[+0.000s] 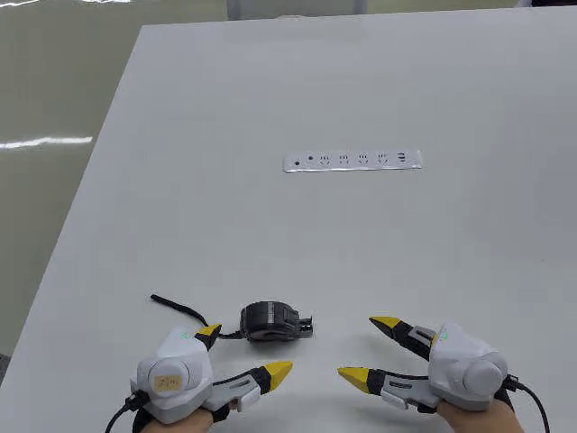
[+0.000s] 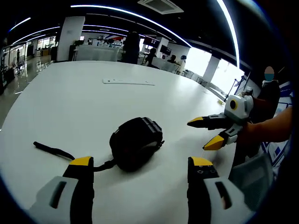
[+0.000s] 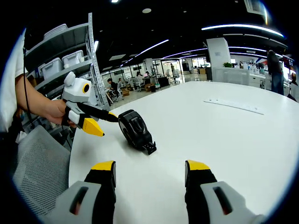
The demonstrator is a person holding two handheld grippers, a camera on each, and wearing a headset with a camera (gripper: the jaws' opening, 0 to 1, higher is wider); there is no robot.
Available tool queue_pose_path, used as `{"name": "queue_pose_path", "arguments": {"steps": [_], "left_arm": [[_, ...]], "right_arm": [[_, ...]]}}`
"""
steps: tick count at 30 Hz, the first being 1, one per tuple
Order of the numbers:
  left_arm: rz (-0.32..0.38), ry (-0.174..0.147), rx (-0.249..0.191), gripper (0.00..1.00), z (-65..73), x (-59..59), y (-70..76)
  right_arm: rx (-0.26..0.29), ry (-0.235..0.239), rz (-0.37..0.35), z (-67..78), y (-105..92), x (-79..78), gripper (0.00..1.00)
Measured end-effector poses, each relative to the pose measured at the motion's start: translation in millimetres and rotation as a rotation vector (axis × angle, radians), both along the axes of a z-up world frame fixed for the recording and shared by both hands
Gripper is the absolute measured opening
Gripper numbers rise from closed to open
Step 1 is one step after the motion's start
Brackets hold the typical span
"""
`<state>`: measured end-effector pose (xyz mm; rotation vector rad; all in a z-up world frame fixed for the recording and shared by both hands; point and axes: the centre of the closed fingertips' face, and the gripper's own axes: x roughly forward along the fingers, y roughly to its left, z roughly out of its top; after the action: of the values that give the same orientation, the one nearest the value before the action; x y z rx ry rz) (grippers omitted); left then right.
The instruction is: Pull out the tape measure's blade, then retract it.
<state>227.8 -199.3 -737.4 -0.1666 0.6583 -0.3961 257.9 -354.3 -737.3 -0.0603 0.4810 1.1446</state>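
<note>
Black tape measure [image 1: 269,321] sits bottom centre; the left gripper [image 1: 245,350] should clamp its case, the right gripper [image 1: 367,348] pinch the hook [image 1: 308,322], both spread empty.

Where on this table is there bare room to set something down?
The widest bare patch lies between the power strip and the tape measure. The table is also bare beyond the strip and on both sides of it. The near edge is crowded: the tape measure, its strap, and the open left gripper and right gripper.
</note>
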Motion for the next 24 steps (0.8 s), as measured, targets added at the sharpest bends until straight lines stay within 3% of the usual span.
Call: {"name": "queue_pose_path", "arguments": {"steps": [2,4,9,24], "left_arm": [[0.004,-0.005,-0.011,0.81,3.2,-2.1,1.9],[-0.007,-0.013,0.017,0.81,4.3,-4.6,5.8],[0.004,-0.025,0.007,0.81,10.4,-8.0,12.9],[-0.007,-0.045,-0.013,0.8,15.1,-29.9,20.2]], "right_arm": [[-0.003,-0.01,-0.008,2.2,-3.2,-0.1,0.6],[0.001,-0.016,-0.016,6.8,-7.0,-1.6,0.6],[-0.012,-0.04,-0.012,11.2,-14.5,-6.1,0.6],[0.017,-0.072,-0.058,30.7,-21.6,-12.1,0.6]]}}
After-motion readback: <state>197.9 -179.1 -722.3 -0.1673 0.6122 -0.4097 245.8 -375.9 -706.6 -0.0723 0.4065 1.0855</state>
